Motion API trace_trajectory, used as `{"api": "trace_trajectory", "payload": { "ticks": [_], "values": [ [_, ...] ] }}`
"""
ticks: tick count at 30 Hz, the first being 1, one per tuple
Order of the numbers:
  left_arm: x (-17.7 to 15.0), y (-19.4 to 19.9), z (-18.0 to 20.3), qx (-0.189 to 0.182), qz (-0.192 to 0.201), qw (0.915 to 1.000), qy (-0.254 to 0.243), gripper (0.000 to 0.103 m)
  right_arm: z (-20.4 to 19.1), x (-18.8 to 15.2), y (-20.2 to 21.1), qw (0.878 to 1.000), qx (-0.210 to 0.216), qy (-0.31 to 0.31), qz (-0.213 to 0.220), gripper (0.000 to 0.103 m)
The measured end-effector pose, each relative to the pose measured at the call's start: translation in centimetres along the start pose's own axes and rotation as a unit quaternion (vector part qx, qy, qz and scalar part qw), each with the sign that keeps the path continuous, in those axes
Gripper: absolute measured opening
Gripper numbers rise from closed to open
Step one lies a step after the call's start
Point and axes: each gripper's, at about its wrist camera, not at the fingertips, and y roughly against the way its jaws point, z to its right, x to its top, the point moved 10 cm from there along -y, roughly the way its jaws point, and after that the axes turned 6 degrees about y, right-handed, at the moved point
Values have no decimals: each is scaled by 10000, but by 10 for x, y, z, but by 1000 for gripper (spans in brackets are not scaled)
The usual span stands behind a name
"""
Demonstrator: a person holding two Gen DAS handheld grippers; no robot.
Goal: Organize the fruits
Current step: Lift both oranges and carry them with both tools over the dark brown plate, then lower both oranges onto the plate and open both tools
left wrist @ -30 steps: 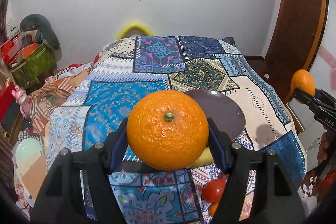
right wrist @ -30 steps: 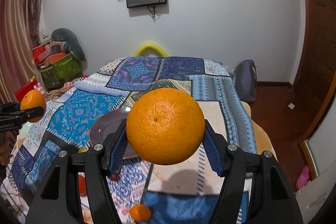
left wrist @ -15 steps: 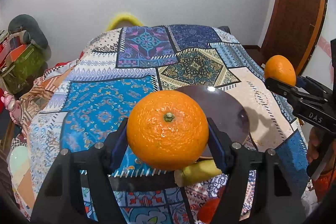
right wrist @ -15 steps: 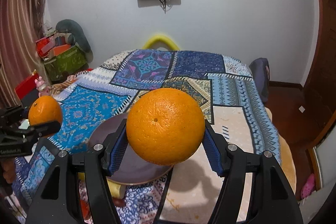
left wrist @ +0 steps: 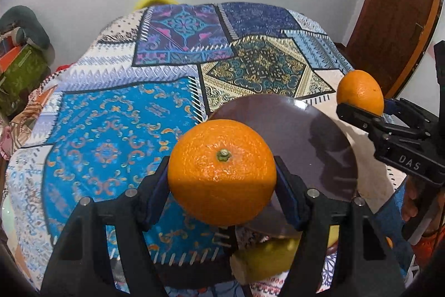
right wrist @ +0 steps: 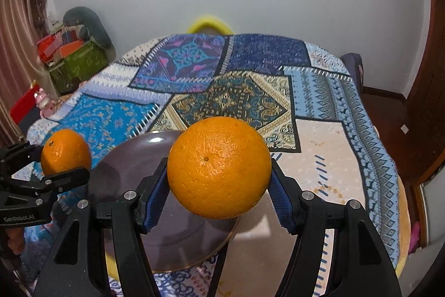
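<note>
My left gripper [left wrist: 222, 180] is shut on an orange [left wrist: 222, 171], stem end facing the camera, held above the near left edge of a dark purple plate [left wrist: 300, 135]. My right gripper [right wrist: 219, 177] is shut on a second orange [right wrist: 219, 167], held above the plate's [right wrist: 133, 155] right side. Each gripper also shows in the other view: the right one with its orange [left wrist: 360, 92] at the plate's right rim, the left one with its orange [right wrist: 65, 151] at the plate's left rim. The plate's surface is bare.
The plate lies on a patchwork-covered bed [left wrist: 116, 124]. A yellow-green fruit [left wrist: 267, 255] lies just in front of the plate, under my left gripper. A wooden door [left wrist: 395, 18] stands at the right and cluttered boxes [right wrist: 75, 60] at the left.
Both grippers have moved forward and inward with their oranges, from beside the plate to over its edges. The plate looks larger and nearer in both views.
</note>
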Motion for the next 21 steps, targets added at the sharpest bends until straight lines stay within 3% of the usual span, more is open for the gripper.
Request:
{"api": "trace_trajectory", "payload": {
  "ticks": [10, 17, 21],
  "values": [
    [2, -27, -2, 35, -140, 9999, -38, 69, 0, -21, -41, 9982, 60, 56, -598, 63],
    [7, -38, 0, 39, -120, 9999, -16, 69, -4, -25, -50, 9971, 27, 255, -714, 63],
    [-2, -51, 4, -165, -438, 9988, 118, 70, -5, -26, -53, 9963, 57, 362, -773, 64]
  ]
}}
